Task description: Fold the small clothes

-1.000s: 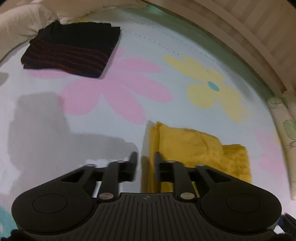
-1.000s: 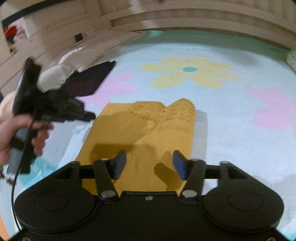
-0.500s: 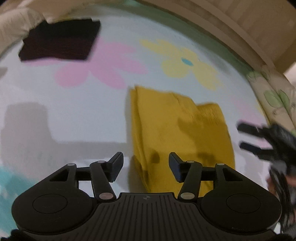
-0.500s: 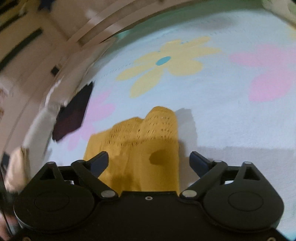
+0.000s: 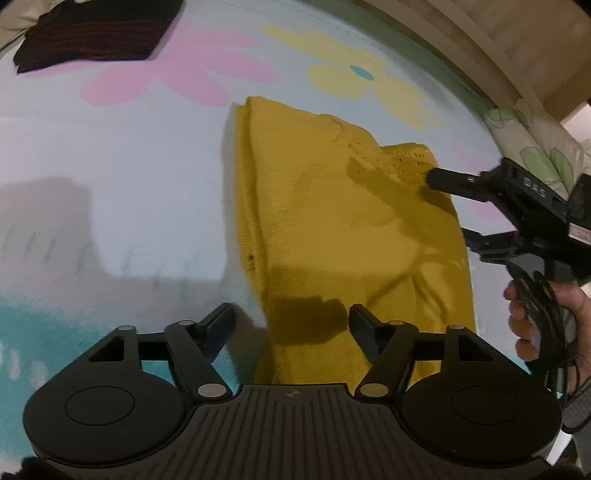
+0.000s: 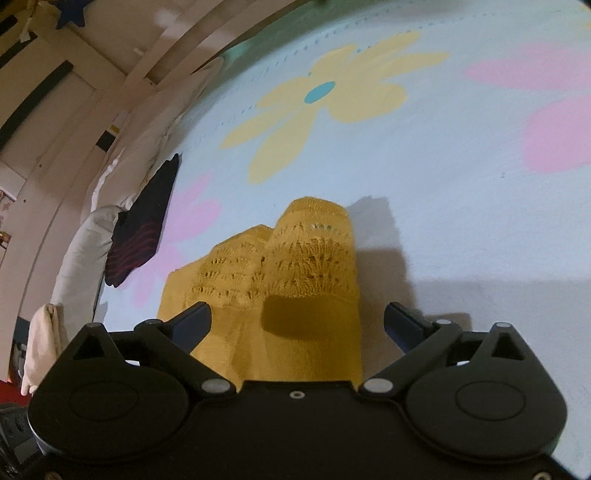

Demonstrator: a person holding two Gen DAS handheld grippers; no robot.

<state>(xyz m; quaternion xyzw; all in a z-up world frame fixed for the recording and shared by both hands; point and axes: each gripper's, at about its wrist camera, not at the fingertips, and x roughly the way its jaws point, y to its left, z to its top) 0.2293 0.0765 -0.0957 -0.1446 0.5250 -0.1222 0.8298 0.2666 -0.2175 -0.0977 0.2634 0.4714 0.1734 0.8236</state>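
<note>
A mustard-yellow knitted garment (image 5: 332, 229) lies partly folded on the flowered bedspread (image 5: 129, 177). My left gripper (image 5: 291, 325) hovers over its near left corner, jaws opening, with the cloth's edge between the fingers but not pinched. In the left wrist view my right gripper (image 5: 448, 206) reaches in from the right, one finger over the garment's lacy edge. The right wrist view shows my right gripper (image 6: 297, 325) wide open, straddling the garment (image 6: 306, 295) at its lace-patterned end, its pads clear of the cloth.
A folded black garment with red stripes (image 5: 92, 33) lies at the far left of the bed, next to white pillows (image 6: 85, 251). A wooden bed rail (image 5: 498, 48) runs along the far side. A leaf-print cushion (image 5: 535, 147) sits at the right edge.
Both grippers have opened wider and dropped closer to the yellow garment. My left gripper slid over the garment's near corner; my right gripper rolled and came in over the lace end.
</note>
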